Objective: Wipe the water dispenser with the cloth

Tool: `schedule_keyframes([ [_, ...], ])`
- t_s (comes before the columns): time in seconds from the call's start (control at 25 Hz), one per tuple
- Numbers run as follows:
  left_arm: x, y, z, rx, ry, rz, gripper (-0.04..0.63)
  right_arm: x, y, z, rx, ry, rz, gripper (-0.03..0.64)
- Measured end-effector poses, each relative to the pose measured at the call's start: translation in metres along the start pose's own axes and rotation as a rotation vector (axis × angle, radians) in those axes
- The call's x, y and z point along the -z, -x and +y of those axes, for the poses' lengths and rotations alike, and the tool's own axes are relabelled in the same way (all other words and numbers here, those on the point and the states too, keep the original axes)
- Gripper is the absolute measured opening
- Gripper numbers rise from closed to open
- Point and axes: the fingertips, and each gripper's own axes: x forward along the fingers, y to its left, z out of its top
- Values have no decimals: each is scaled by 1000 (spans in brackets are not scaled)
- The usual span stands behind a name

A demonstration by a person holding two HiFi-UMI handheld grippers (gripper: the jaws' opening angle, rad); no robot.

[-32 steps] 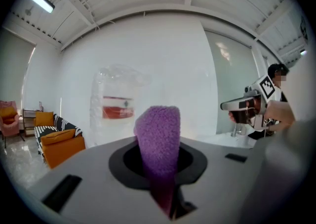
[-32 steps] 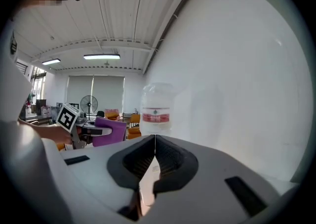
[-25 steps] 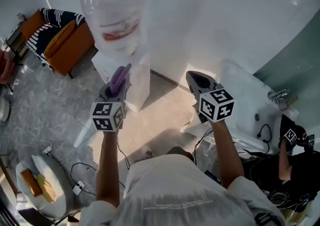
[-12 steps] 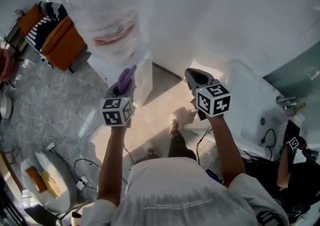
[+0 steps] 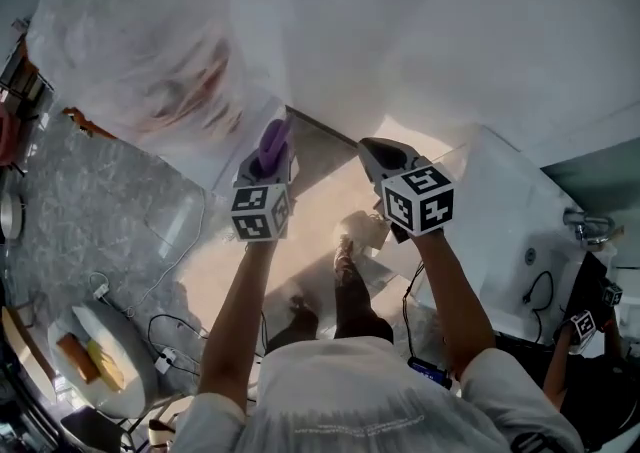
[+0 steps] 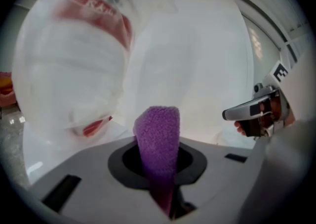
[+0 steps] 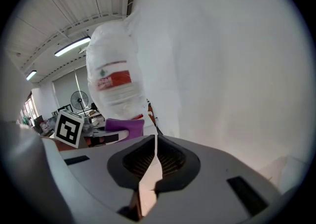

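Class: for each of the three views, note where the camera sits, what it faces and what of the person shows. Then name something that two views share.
Head view: on the person's head, looking steeply down at the dispenser's bottle; both forearms, the left tool and the right tool show.
Left gripper view: rides the left tool, facing the dispenser's bottle; its jaws grip the purple cloth.
Right gripper view: rides the right tool, facing bottle and wall; jaws shut, empty.
Shared: all three show the bottle and the purple cloth.
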Motion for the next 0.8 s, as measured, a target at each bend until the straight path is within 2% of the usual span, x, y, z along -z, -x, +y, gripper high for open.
schedule_keyframes([
  [0.2, 17, -78, 7, -54, 26, 6, 51, 12, -24, -32, -15, -28, 25, 15],
  [0.36, 34, -113, 19, -96, 25, 43, 51, 26, -29, -43, -26, -28, 48, 15],
  [0.52, 50, -124, 45, -184, 142, 47, 51, 41, -33, -47, -36, -37, 75, 15],
  [0.68, 59, -120, 58, -211, 231, 29, 51, 47, -33, -47, -39, -35, 85, 15],
  [0.8, 59, -111, 63, -213, 270, 5, 52, 47, -35, -44, -41, -39, 83, 15],
])
